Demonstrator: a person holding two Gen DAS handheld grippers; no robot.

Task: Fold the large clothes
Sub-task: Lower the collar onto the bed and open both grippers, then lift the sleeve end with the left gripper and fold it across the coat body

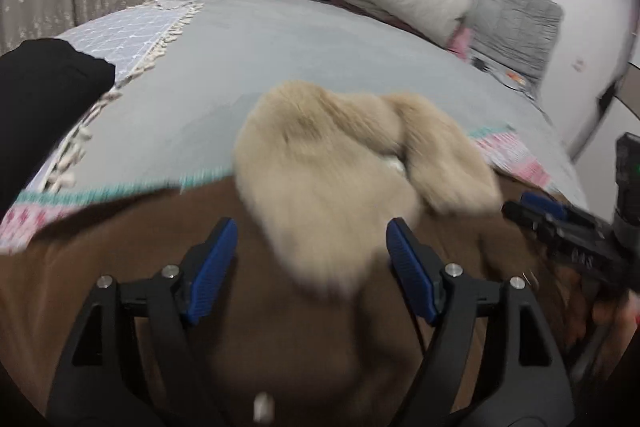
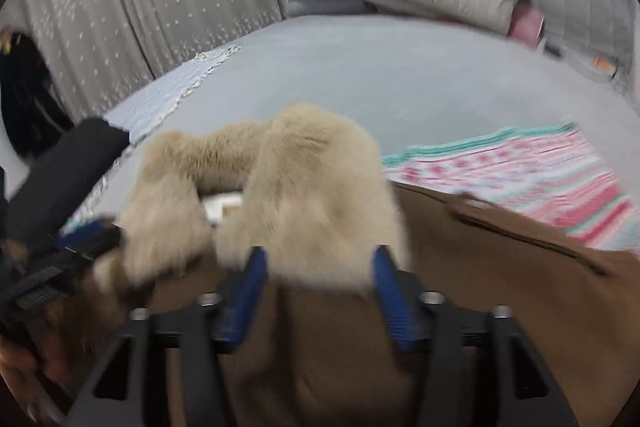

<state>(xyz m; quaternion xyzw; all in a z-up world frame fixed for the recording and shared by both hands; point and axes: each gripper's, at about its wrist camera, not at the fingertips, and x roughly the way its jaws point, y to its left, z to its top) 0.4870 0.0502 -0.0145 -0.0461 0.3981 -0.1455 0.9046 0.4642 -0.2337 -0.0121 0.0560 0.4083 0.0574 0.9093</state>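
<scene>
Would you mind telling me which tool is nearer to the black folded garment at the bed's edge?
Left. The left tool sits on the side of the black garment, while the right tool works farther away, beyond the cream fur collar.

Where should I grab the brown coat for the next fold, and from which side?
Take the brown coat by its flat free edge to the right of the beige fur collar, coming in from the near side. The right hand-held gripper is open there. The fur is bulky and bunched, so it looks a poorer hold.
</scene>
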